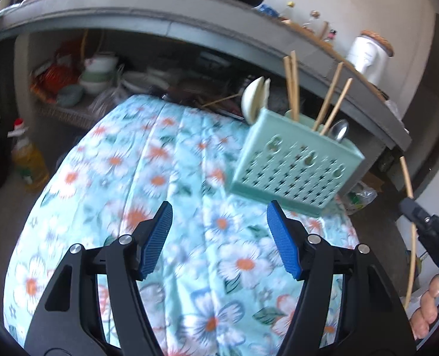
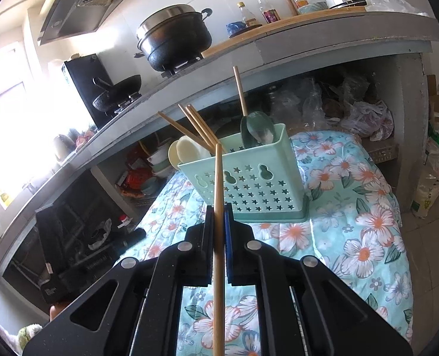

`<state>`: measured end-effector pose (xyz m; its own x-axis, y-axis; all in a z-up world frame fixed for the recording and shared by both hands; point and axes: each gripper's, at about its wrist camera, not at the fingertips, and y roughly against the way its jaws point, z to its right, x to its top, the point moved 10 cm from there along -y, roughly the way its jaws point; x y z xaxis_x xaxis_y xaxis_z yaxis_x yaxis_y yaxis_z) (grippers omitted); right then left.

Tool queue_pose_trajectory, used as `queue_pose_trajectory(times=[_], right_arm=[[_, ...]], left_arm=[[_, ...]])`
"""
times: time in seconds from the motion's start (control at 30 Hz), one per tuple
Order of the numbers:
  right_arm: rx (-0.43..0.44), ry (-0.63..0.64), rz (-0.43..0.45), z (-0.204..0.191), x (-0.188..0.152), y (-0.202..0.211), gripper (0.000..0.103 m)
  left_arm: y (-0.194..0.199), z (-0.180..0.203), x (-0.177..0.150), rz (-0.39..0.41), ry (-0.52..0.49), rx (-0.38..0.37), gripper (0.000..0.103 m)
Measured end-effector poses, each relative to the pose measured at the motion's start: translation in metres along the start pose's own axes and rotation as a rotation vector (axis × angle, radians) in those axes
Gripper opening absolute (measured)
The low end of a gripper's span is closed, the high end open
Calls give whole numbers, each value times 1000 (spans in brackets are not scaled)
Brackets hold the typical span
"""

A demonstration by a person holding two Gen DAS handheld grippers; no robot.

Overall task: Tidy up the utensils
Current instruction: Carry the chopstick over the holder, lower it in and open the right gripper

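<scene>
Chopstick (image 2: 218,222), light, stiff and smooth, is pinched at mid-length by the clenched right hand-held gripper (image 2: 219,216); a grip nearer one end would likely let it pivot. Its lower end runs out of frame at 6 o'clock. The left hand-held gripper (image 1: 219,231) stands released over the floral cloth (image 1: 160,163). Beyond, at 1 o'clock, the green caddy (image 2: 249,187) hides its utensils' lower halves.

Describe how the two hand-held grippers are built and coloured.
The left hand-held gripper has matte black angular arms with triangular cut-outs, round silver pivot pins, and ribbed blue pads on its fingers. The right hand-held gripper is the same make: black speckled frame, silver pins, blue pad faces. No cables or markings are readable. Fingers of the person's hand show at the frame's edge; no sleeve is visible.
</scene>
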<state>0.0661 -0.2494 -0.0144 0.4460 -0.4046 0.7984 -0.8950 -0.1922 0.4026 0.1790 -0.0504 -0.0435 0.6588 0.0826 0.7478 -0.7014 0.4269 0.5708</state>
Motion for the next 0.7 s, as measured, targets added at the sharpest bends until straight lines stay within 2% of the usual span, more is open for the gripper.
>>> queue_pose_trajectory(times=[0.7], right_arm=[[7,9,2,-6,1,-1,7]], left_arm=[[-3,-18,-3,-33,26,43,62]])
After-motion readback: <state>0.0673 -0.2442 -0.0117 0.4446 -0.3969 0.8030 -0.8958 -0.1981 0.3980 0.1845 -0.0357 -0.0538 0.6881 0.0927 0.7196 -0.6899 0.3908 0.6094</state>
